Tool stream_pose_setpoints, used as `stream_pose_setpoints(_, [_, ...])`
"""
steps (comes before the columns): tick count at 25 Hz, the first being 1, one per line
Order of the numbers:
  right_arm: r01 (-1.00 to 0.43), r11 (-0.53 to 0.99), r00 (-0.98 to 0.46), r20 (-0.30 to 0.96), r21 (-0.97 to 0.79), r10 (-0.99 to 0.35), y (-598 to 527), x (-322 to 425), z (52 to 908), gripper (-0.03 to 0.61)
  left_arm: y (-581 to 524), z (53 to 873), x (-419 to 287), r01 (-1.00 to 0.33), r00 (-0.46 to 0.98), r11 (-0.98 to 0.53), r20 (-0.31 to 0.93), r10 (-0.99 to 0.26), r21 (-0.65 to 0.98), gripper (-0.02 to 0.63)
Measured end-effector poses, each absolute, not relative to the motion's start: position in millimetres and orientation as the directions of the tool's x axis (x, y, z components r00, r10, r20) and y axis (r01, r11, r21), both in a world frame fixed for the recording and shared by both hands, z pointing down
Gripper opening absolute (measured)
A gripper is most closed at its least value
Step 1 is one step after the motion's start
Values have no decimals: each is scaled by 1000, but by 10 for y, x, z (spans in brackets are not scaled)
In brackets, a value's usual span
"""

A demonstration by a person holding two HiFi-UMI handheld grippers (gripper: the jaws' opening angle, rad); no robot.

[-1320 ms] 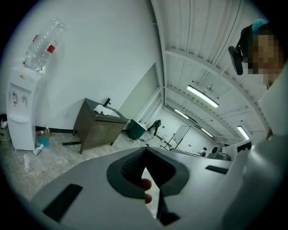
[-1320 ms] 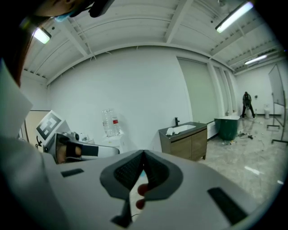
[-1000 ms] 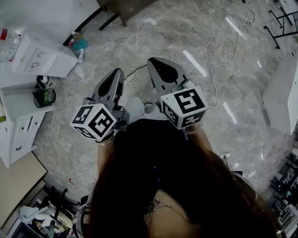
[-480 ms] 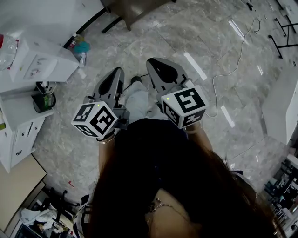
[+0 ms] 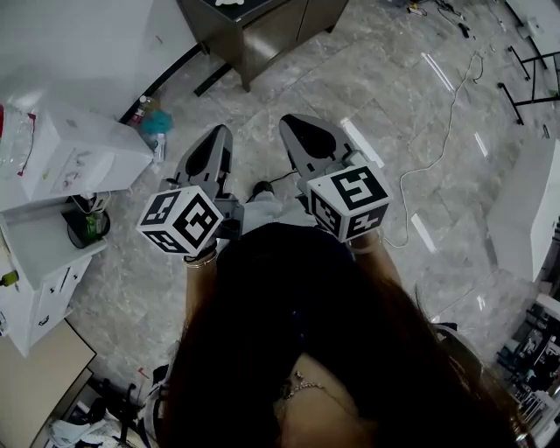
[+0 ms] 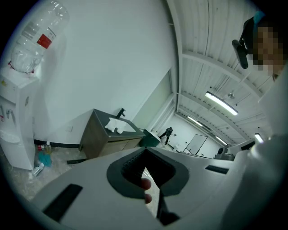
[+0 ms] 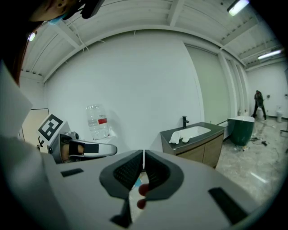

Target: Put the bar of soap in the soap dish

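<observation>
None of the task looks done: neither soap bar nor soap dish can be made out, so both presumably wait at the sink cabinet (image 5: 262,26). Short of that cabinet, left gripper (image 5: 216,140) and right gripper (image 5: 297,127) have jaws together, empty.

Grey marble floor (image 5: 131,289) carries a vanity cabinet (image 5: 262,31), a white cable (image 5: 437,153) and bottles (image 5: 153,122) by the wall.

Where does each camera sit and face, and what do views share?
Head view: on the head, facing steeply down at floor; hair, left gripper, right gripper show.
Left gripper view: rides it, along shut jaws toward sink cabinet.
Right gripper view: rides it, along shut jaws; left gripper at left.
All share the sink cabinet.
</observation>
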State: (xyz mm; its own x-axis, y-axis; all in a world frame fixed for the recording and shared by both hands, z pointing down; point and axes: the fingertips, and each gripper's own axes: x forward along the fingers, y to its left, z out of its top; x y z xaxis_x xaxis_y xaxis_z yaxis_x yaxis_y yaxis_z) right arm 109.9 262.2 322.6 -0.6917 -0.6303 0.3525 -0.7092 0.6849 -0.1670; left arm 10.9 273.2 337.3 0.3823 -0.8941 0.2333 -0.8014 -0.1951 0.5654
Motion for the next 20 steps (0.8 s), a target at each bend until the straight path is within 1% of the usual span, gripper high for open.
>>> stream_pose_setpoints(12, [-716, 675, -685, 370, -178, -628, 1658, 850, 3345, 20, 1793, 3493, -222, -805, 354, -156, 251, -901, 573, -3])
stream_pose_setpoints(20, [-722, 665, -682, 362, -193, -636, 482, 643, 3361, 20, 746, 3511, -473, -823, 332, -134, 274, -903, 553, -3])
